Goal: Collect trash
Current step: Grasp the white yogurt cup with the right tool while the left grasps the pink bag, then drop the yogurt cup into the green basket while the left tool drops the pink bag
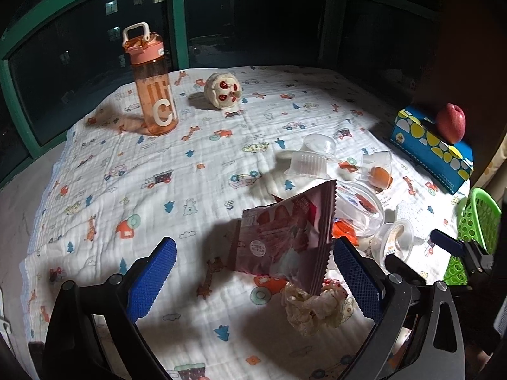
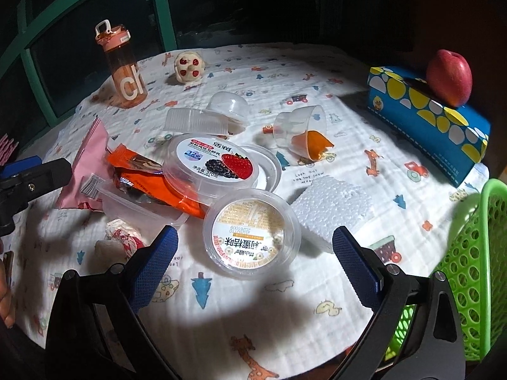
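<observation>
Desk w/ printed cloth (image 2: pixel 317 332) was littered. Both hand-held grippers spread, empty: left (image 1: pixel 255 270) by pink wrapper (image 1: pixel 285 237), right (image 2: pixel 255 253) over yogurt cup (image 2: pixel 252 232). Next: prob pinch, drop into green basket (image 2: pixel 475 269).

Night scene, one hard pool of light, dark fisheye edges.

A bright light from the camera side falls on the patterned cloth (image 1: pixel 158 164), nearly blowing out its white middle, while the window (image 1: pixel 253 22) is black save a few distant lit panes. The water bottle (image 1: pixel 153 85) and pink snack packet (image 1: pixel 282 237) cast dark shadows; both grippers' shadows lie across the near cloth. Glare flecks the clear yogurt cup (image 2: pixel 252 232). Straight lines bow near the rims, and corners vignette to black.
</observation>
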`<state>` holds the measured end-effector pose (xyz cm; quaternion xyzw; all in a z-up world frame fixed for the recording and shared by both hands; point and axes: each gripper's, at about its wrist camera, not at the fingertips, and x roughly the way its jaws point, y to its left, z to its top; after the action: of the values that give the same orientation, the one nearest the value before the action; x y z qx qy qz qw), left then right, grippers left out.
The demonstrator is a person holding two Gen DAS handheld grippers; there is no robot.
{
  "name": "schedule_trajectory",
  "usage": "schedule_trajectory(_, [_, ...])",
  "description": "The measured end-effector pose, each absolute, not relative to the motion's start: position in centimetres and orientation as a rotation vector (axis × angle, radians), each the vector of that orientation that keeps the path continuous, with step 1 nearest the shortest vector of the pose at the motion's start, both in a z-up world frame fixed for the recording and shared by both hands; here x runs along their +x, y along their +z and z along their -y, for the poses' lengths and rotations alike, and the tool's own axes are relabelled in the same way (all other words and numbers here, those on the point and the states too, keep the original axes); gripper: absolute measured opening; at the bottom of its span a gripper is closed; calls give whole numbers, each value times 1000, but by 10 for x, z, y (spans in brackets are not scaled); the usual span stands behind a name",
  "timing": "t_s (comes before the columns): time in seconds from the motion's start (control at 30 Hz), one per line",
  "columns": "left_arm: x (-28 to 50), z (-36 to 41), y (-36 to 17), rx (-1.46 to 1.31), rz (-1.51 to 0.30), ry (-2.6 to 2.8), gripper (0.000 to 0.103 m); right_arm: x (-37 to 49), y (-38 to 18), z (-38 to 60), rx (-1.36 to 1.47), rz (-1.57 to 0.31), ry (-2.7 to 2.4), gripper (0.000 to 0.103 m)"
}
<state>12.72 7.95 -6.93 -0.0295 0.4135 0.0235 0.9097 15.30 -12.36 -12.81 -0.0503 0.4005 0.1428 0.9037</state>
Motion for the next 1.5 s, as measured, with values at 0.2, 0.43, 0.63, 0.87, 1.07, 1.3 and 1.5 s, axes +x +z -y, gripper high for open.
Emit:
schedule_trajectory(0.2, [141,-73,-74,-75,-868,-34,90,163,-138,114,-166,-835,306,92])
schedule_trajectory(0.43, [156,-71,-87,-104,-916,-107,55,166,-145,114,-174,-848,313,75])
schedule_trajectory(0.63, [155,-76,-89,-129,-923,-137,26,162,-144,114,-175,-839,318,70])
schedule_trajectory(0.87, [144,-85,-74,-121,-875,-113,12,152,-127,119,-103,-814,341,70])
schedule_trajectory(1.07, [131,-99,-47,-119,-808,-69,10,137,-106,128,-43,-789,359,70])
schedule_trajectory(1.3, [120,-93,-2,-131,-719,-127,10,119,-81,156,53,-757,346,70])
schedule_trajectory(1.5, [127,-42,13,-133,-719,-290,10,106,-67,198,89,-729,246,70])
